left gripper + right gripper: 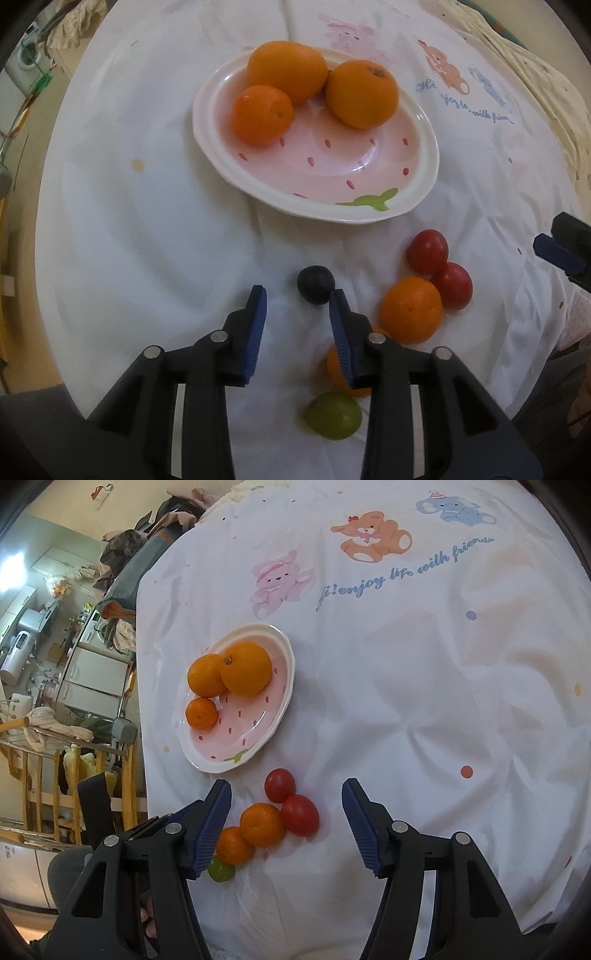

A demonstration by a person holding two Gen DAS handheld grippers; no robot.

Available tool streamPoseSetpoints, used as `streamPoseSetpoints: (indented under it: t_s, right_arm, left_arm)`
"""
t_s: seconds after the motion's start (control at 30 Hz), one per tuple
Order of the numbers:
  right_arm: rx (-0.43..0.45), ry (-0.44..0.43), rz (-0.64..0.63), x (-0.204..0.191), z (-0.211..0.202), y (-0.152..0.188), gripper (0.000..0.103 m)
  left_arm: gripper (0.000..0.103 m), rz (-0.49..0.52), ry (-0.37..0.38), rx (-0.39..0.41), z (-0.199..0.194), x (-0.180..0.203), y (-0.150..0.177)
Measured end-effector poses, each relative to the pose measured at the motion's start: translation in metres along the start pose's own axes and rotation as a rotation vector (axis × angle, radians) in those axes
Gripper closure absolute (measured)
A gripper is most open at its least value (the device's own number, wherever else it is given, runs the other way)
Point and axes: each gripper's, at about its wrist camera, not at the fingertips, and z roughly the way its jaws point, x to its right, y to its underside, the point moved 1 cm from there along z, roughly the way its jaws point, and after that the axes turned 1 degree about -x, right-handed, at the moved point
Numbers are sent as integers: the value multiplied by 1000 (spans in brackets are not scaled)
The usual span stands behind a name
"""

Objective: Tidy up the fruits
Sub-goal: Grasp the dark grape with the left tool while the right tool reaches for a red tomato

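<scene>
A pink strawberry-pattern plate holds three oranges. On the cloth lie two red tomatoes, two small oranges, a green fruit and a dark round fruit. My left gripper is open and empty, the dark fruit just beyond its right fingertip. My right gripper is open and empty, above the tomatoes and small oranges; its tip also shows in the left wrist view.
A white cartoon-print cloth covers the table. The table's left edge drops to a cluttered room with wooden rails and cabinets.
</scene>
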Motion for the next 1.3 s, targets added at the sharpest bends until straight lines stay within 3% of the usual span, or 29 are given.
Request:
streamPoseSetpoints:
  t_s: [0.3,0.4,0.57,0.67,0.8,0.87,0.9,1.17,1.3]
  right_arm:
    - [6,-19,-9,-3,-4,-1,38]
    - [2,-13,-8,-2,-3,-1,38]
    - [3,-8,3,2,-4,-2,38]
    - [-9,8,-10,1,2,-1,38]
    - [-89,32,-49,-4,26,5,39]
    - [-133,55,-78,-8,40,9,56]
    - [-146,64,-86,-10,44,10,58]
    - [-203,150,-132,-16,73,15,64]
    - [-223,131,-98,-10,81,15,69]
  left_arm:
    - [72,56,-6,21,8,16,-14]
    - [84,79,-2,19,11,21,-16]
    - [85,103,19,37,-1,25,-14]
    - [85,72,26,70,-18,17,-13]
    - [85,5,53,106,-42,-2,-9]
    - [85,-18,58,115,-47,-9,-8]
    - [85,-27,59,118,-49,-13,-7]
    - [85,-60,70,151,-63,-30,-4]
    - [85,-53,83,169,-69,-27,-5]
